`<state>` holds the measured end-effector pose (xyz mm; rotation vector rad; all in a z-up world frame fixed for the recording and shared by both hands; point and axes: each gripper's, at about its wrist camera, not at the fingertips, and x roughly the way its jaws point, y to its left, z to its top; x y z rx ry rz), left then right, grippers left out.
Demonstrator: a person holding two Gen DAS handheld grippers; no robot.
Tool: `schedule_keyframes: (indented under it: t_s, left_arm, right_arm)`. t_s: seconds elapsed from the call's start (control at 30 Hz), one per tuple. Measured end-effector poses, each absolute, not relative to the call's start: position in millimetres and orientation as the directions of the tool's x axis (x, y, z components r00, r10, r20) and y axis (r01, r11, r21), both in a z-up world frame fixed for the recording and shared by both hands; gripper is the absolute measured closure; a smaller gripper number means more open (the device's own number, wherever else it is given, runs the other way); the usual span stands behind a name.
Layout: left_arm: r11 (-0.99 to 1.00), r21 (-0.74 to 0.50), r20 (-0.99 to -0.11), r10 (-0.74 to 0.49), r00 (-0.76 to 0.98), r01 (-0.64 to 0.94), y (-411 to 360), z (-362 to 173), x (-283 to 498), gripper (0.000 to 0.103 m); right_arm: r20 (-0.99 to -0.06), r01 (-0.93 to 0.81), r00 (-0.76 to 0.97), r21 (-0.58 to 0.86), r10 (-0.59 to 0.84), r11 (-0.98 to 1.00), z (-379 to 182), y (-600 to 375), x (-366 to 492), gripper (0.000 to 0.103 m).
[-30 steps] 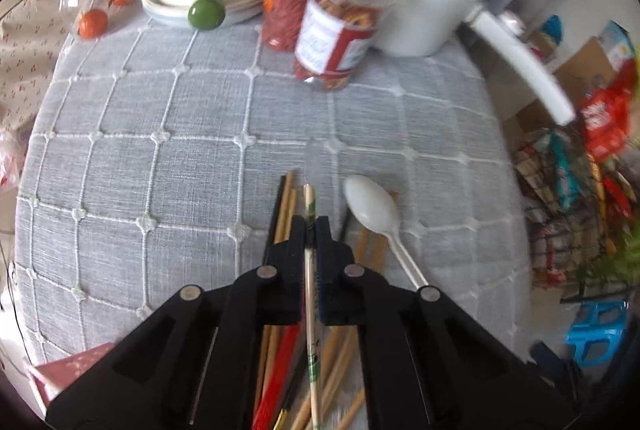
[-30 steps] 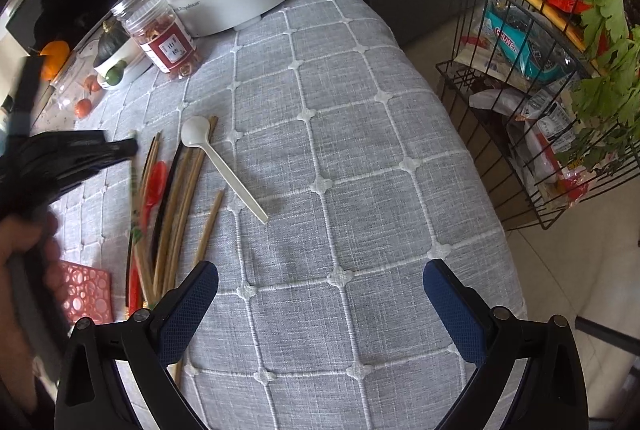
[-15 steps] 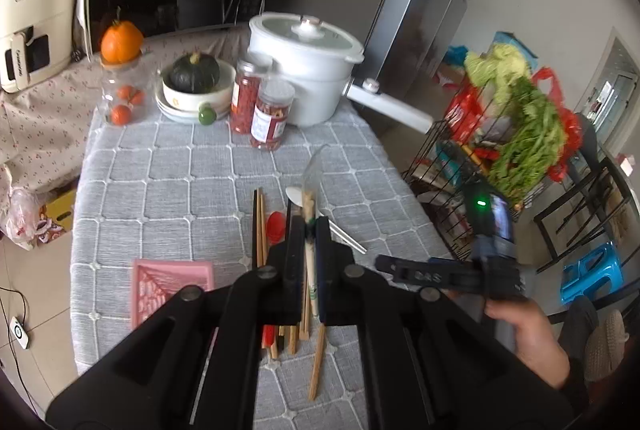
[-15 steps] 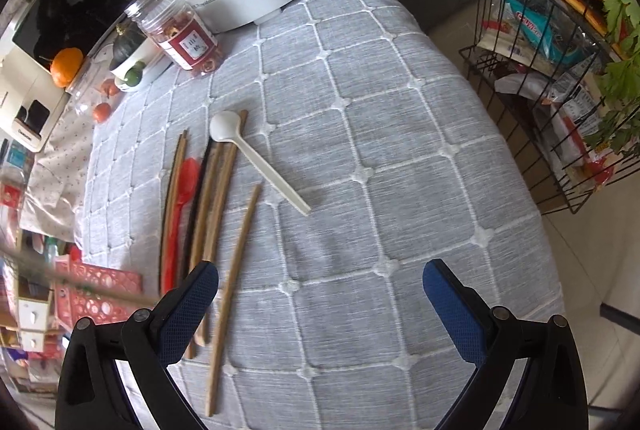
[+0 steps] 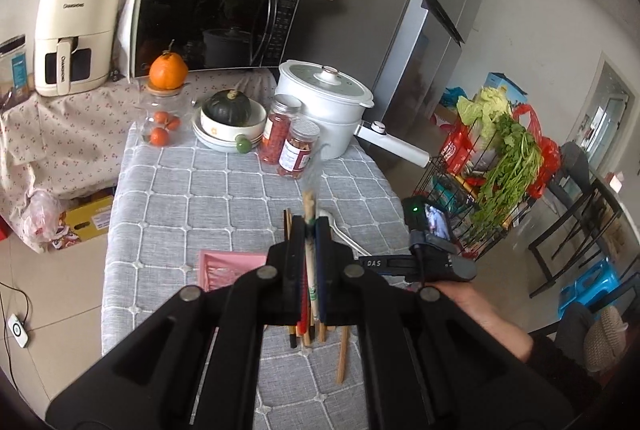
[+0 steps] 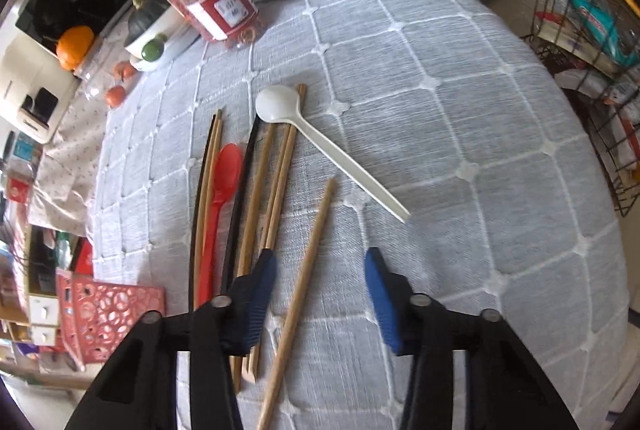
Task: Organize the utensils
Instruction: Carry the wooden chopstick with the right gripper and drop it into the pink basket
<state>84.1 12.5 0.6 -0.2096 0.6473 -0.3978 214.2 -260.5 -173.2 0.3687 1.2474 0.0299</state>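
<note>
Left tool (image 5: 309,230): black jaws pressed together, pinching one pale wooden chopstick (image 5: 309,208). Thin round stick with a green print on its shaft, running along the jaw line, its tip poking out past the fingertips. It hangs clear above the bench (image 5: 168,214).

Right tool (image 6: 320,270): blue ribbed pads (image 6: 378,290), jaws have just been closing and stand partly spread, touching nothing. A single tan chopstick (image 6: 308,266) lies flat between them on the cloth, slanted, apart from both pads. The left pad sits over the lower ends of the main bundle.

Bench cover: grey woven cloth, quilted into squares by raised white stitching, knots at the crossings.

The rest of the utensils lie roughly parallel on the cloth ahead of the right tool:
- red plastic spoon (image 6: 222,182), glossy, bowl away from the tool
- black chopsticks (image 6: 240,190), thin and dark, either side of the red spoon
- several tan wooden sticks (image 6: 276,182)
- white plastic spoon (image 6: 320,146), smooth, lying diagonally, its bowl over the stick tips

Pink basket (image 6: 108,310), plastic with a perforated lattice wall, on the bench to the left of the right tool, just beside the bundle's lower ends.

Far end of the bench: white pot (image 5: 320,102) with long handle, two clear jars (image 5: 296,146) with red contents.
</note>
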Motion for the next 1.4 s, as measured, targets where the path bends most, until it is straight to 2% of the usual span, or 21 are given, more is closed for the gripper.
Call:
schedule_keyframes:
  t_s: [0.2, 0.37, 0.53, 0.73, 0.97, 1.1, 1.23, 1.4]
  left_arm:
    - [0.904, -0.317, -0.534, -0.42, 0.734, 0.287, 22.9, 1.7, 79.9, 0.097]
    - [0.906, -0.321, -0.539, -0.415, 0.733, 0.277, 26.4, -0.9, 80.4, 0.097]
    - [0.907, -0.32, -0.531, -0.41, 0.742, 0.273, 27.4, -0.2, 78.1, 0.097]
    - [0.913, -0.312, -0.488, -0.39, 0.781, 0.261, 35.0, 12.9, 70.5, 0.097]
    - [0.946, -0.246, -0.431, -0.302, 0.85, 0.211, 44.0, 29.6, 64.7, 0.097]
    - [0.956, -0.231, -0.447, -0.271, 0.853, 0.183, 47.5, 25.3, 73.6, 0.097]
    - [0.972, -0.158, -0.502, -0.232, 0.833, 0.175, 43.5, 7.7, 90.8, 0.097]
    - [0.975, -0.168, -0.57, -0.218, 0.792, 0.147, 48.8, -14.5, 108.7, 0.097]
  right_arm:
    - [-0.937, 0.168, 0.312, 0.215, 0.155, 0.962, -187.2, -243.7, 226.2, 0.069]
    - [-0.945, 0.12, 0.328, 0.045, 0.003, 0.992, -187.7, -221.6, 226.5, 0.09]
    - [-0.939, 0.134, 0.343, 0.093, 0.042, 0.987, -184.5, -228.3, 221.7, 0.097]
    - [-0.862, 0.115, 0.483, 0.235, 0.153, 0.965, -130.0, -249.8, 193.4, 0.097]
    - [-0.752, -0.004, 0.622, 0.276, 0.218, 0.961, -69.0, -245.2, 149.3, 0.097]
    - [-0.704, -0.057, 0.66, 0.301, 0.262, 0.952, -46.7, -239.9, 126.9, 0.097]
    - [-0.662, -0.1, 0.696, 0.294, 0.278, 0.951, -28.0, -231.8, 108.3, 0.097]
    - [-0.63, -0.13, 0.72, 0.29, 0.291, 0.948, -17.1, -222.9, 98.5, 0.097]
